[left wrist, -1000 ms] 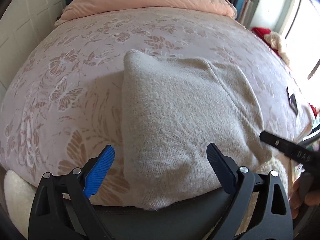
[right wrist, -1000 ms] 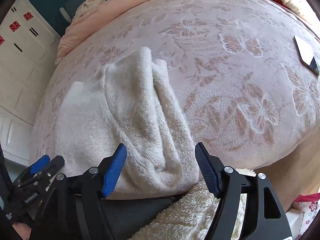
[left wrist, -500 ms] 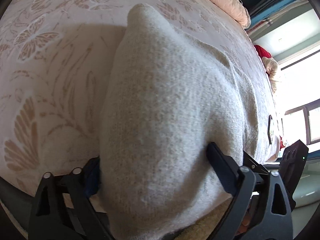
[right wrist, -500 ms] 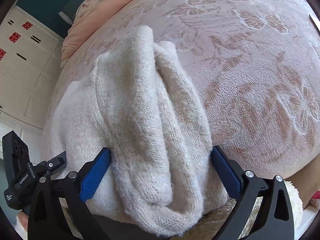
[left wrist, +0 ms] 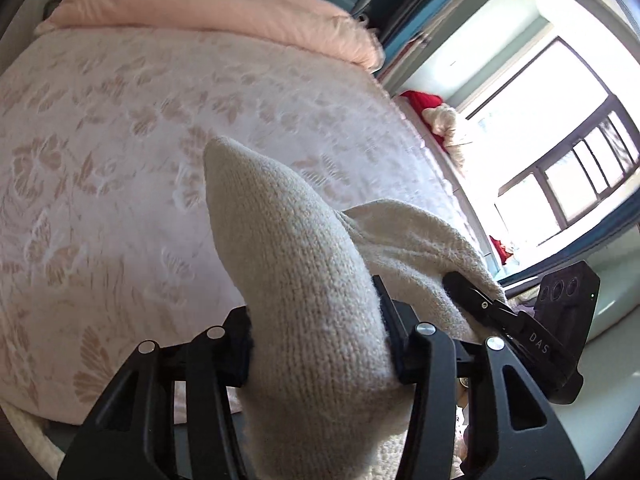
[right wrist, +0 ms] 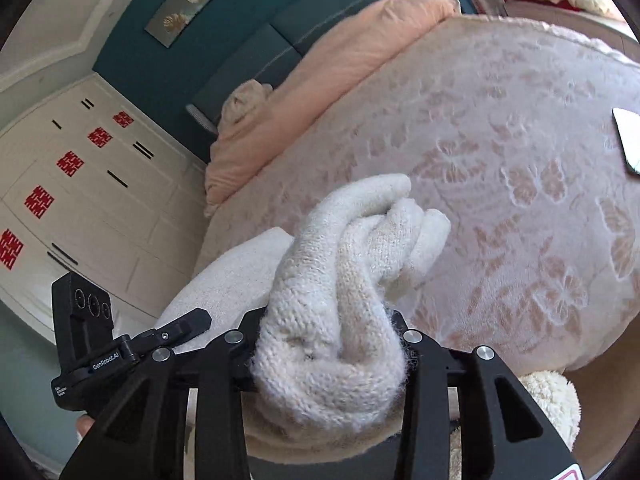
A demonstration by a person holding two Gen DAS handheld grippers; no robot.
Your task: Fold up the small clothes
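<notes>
A cream knitted sweater [left wrist: 304, 288] is lifted off the pink butterfly-patterned bed [left wrist: 104, 168]. My left gripper [left wrist: 316, 344] is shut on one end of it; the knit bulges up between the jaws and hides the pads. My right gripper [right wrist: 328, 344] is shut on the other, bunched end of the sweater [right wrist: 340, 280]. The right gripper also shows in the left wrist view [left wrist: 520, 332], close on the right. The left gripper shows in the right wrist view [right wrist: 132, 344], close on the left.
A peach duvet [left wrist: 224, 16] lies along the head of the bed. A phone [right wrist: 630, 144] lies on the bed at the right. White cupboards [right wrist: 80, 184] stand left of the bed, a window [left wrist: 560, 148] right. A fluffy cream rug [right wrist: 552, 404] lies below the bed edge.
Both grippers closed on the near ends of the sweater and lifted it off the bed; it now hangs bunched between them instead of lying flat.
</notes>
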